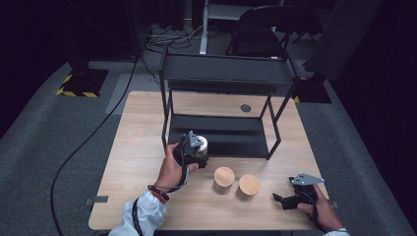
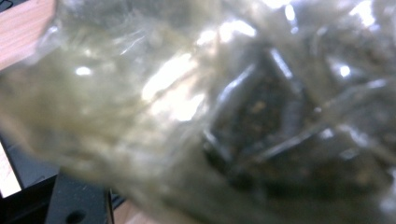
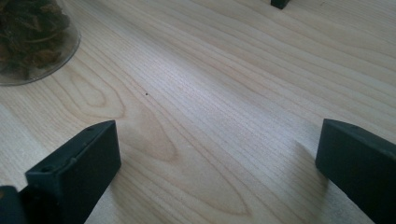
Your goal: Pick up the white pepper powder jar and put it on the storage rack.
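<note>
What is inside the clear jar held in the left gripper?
The jar pressed close in the left gripper holds dark, dried-looking pieces; blur hides what they are, and the jar's lid is covered by the gripper.

From up high I see the clear jar (image 1: 200,145) held in my left claw (image 1: 195,150), lifted off the counter (image 1: 137,147) just in front of the black shelf rack's (image 1: 221,132) lower tier, its glass pale and shiny under the claw's grey plate. Through the left claw's camera the jar (image 2: 187,116) sits pressed right against the lens, a blurred see-through wall with bright glints and a dark brown, flaky filling behind it. I can't tell from here whether it is upright or tilted, nor whether a lid is on it.
</note>
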`<state>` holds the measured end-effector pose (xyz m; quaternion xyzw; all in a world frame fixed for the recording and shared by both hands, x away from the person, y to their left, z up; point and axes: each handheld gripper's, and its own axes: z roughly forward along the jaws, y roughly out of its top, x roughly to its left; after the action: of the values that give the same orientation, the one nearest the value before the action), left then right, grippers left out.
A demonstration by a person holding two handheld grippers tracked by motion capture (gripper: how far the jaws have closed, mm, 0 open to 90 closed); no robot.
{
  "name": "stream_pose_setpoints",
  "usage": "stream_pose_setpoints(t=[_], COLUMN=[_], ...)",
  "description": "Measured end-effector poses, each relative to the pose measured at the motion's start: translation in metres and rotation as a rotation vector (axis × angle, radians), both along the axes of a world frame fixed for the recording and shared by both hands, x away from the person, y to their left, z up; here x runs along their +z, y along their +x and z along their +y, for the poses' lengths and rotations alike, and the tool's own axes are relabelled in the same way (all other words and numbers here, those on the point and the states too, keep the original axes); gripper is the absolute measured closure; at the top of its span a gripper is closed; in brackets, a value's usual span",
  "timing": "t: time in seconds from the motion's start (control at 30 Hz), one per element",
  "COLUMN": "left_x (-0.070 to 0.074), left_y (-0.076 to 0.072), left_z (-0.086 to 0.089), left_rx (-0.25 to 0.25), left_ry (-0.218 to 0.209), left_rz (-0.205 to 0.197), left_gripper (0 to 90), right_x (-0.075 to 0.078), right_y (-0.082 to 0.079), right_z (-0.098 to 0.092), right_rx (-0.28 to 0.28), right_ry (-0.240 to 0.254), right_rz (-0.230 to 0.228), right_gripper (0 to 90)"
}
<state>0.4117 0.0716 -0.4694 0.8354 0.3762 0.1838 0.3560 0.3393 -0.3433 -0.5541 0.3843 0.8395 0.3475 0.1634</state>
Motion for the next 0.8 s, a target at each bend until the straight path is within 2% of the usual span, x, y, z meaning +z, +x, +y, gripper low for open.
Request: stream_pose_setpoints(t=[0.5,0.8], left_x=[0.000,-0.005], left_y=[0.024,0.041], left_z=[-0.005,-0.004], left_rx=[0.046,0.100], left_ry=[-0.002,-0.004], left_rz=[0.013,0.018], left_gripper=[29.9,29.9], right_x=[0.000,0.000], right_y=[0.000,0.000], right_z=[0.000,0.000], right_rx=[0.000,0.000], right_ry=[0.000,0.000], right_rz=[0.000,0.000], right_gripper=[0.0,0.0])
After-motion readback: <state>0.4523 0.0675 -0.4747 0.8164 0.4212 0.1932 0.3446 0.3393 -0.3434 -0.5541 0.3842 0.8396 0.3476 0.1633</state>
